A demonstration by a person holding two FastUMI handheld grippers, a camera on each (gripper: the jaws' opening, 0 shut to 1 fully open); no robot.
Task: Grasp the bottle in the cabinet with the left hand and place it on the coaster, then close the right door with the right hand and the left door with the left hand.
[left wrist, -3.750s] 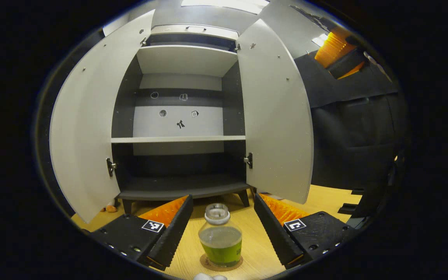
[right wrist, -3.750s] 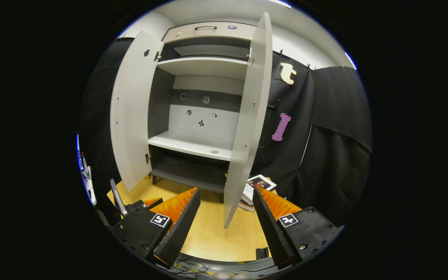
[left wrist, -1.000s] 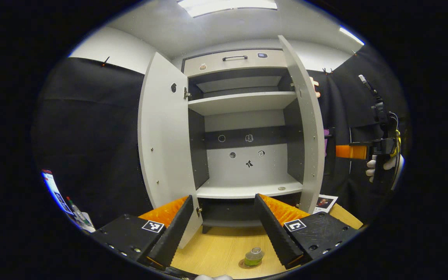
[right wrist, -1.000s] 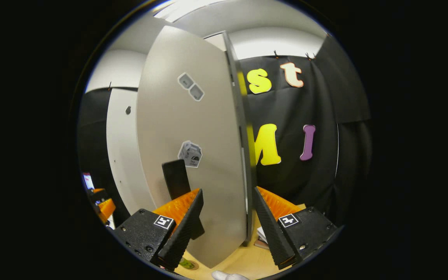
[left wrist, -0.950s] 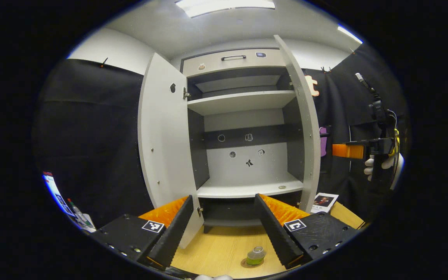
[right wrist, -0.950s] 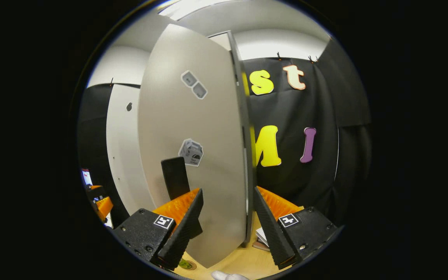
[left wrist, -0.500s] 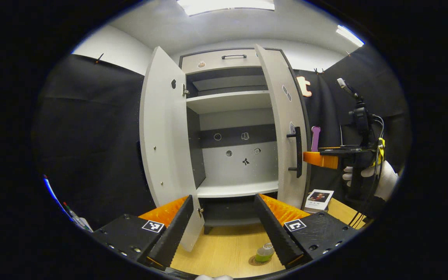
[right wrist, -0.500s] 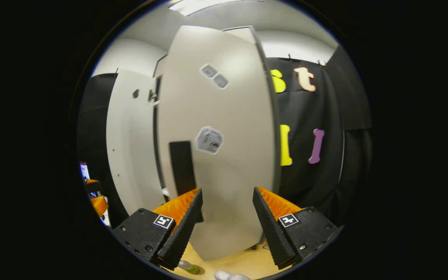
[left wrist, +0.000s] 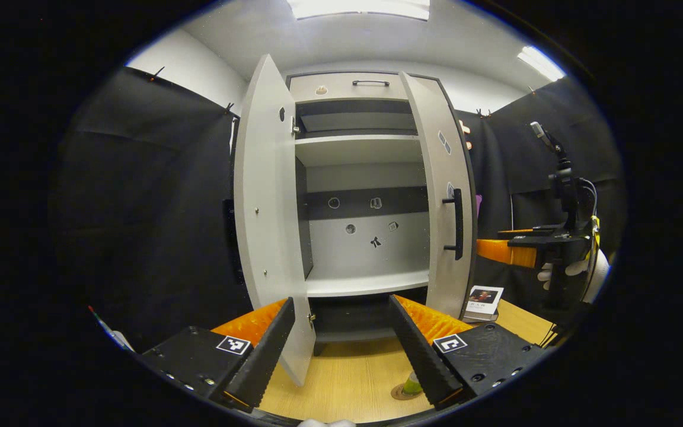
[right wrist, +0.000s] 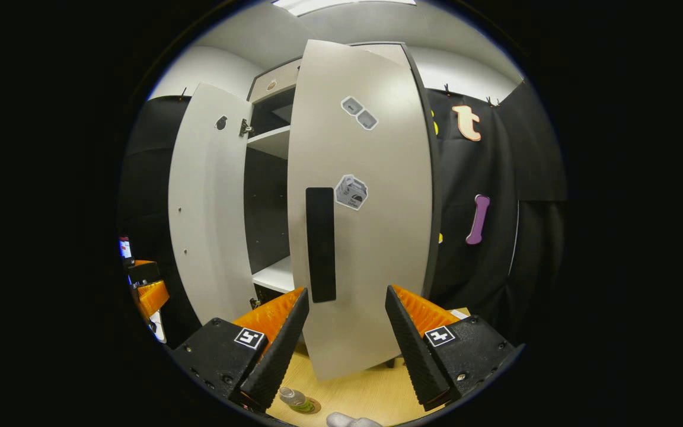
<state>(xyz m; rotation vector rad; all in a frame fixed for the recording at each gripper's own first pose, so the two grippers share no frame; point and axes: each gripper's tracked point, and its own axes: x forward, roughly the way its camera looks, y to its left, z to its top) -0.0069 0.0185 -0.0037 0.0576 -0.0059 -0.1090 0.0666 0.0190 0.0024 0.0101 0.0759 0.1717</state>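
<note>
The left gripper is held level over the light wooden table, its fingers spread wide and empty. Just past them the small clear bottle of green liquid stands on the round brown coaster, before the tall grey cabinet. The right gripper, fingers likewise released, points at the grey right door, half swung shut; the grey left door stands wide open.
</note>
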